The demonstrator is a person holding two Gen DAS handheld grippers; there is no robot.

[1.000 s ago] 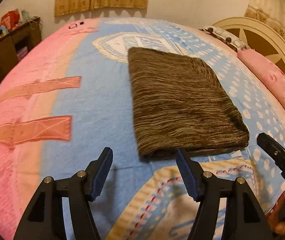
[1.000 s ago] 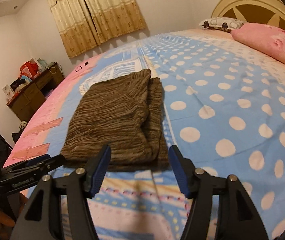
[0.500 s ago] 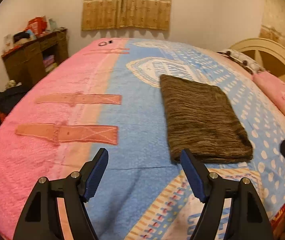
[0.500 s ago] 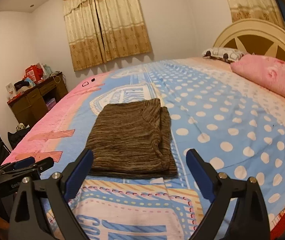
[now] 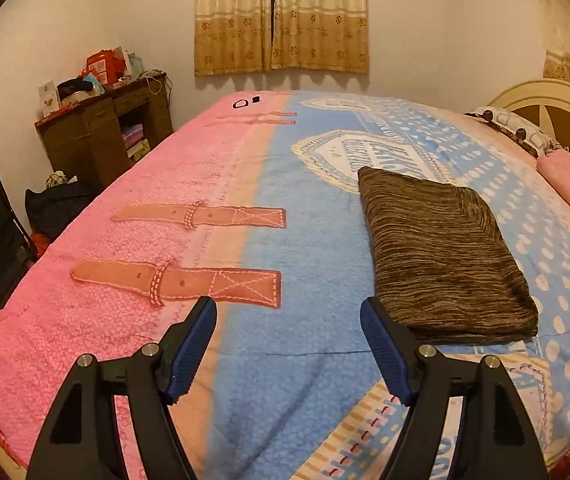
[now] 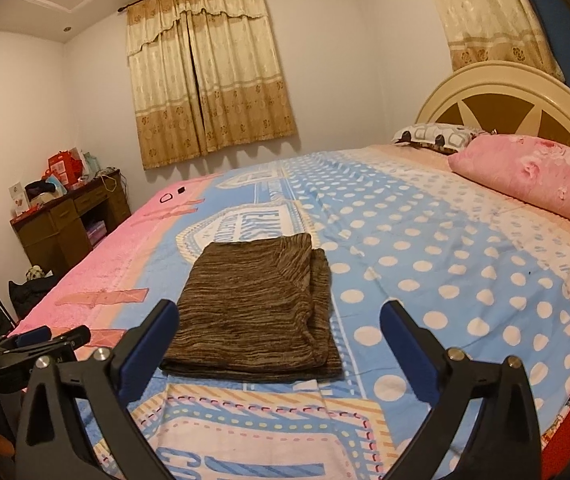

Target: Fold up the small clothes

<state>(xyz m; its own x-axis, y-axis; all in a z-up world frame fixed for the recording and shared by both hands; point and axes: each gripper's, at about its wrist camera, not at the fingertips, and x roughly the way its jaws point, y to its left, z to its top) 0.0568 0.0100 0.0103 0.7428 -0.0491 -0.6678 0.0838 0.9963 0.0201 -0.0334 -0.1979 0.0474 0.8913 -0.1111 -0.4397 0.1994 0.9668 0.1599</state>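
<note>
Right gripper [image 6: 279, 330]: blue-padded fingers [image 6: 403, 346] spread wide and still opening; nothing between them, no contact with cloth; it hangs above the near end of the bed. Left gripper [image 5: 288, 334]: fingers [image 5: 383, 350] parted, released, nothing gripped; its right pad sits just beside the near-left corner of the garment in the picture, contact not evident (it appears to be above the blanket rather than on it).

Folded brown garment [image 6: 259, 310]: striped knit, folded into a neat rectangle, lying flat on the blanket [image 6: 425, 264]; in the left wrist view the same garment [image 5: 443, 256] lies right of the pink-to-blue colour boundary, on the blue part; layered edges show along its right side in the right wrist view; free of both grippers.

Relative to the garment: pink pillow [image 6: 525, 174] well apart to the far right, against the cream headboard [image 6: 501, 88]; a patterned pillow [image 6: 435, 136] beside the pink one; two strap-shaped brown patches [image 5: 189, 282] on the pink part of the blanket to the left; wooden desk [image 6: 65, 216] with clutter beyond the far-left side of the bed; curtains [image 6: 209, 80] on the wall behind; tip of the left gripper visible at the lower left in the right wrist view [image 6: 41, 340].
</note>
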